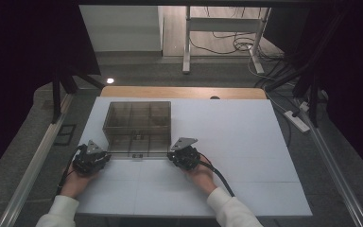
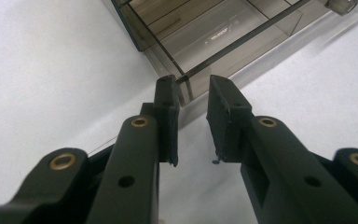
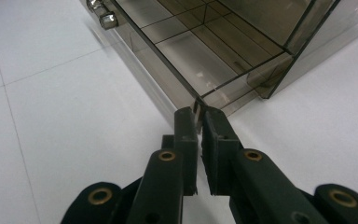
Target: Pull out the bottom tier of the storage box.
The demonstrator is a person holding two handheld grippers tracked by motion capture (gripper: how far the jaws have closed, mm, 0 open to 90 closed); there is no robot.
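So the smoky clear organizer box (image 1: 138, 127) sits on the white counter (image 1: 246, 156), and both hands are parked at its near edge, one at each front corner. The box's long side runs across, left to right, so the two grippers basically bracket it end to end.

The right gripper (image 3: 199, 114) has its fingers pinched together on the thin lid edge right at the box's near right corner; the sliver of clear plastic shows between the tips. The left gripper (image 2: 191, 86) is at the near left corner with its fingers a bit apart, the box's corner edge poking into the gap. I can't tell if the pads actually press on it; it looks like they straddle it loosely.

The latch knobs (image 3: 100, 13) are on the front wall between the two hands, nearer the middle of the box.

My guess is the lid lifts up and back from here. There's plenty of bare counter behind the box and off to its right, and nothing nearby to bump.
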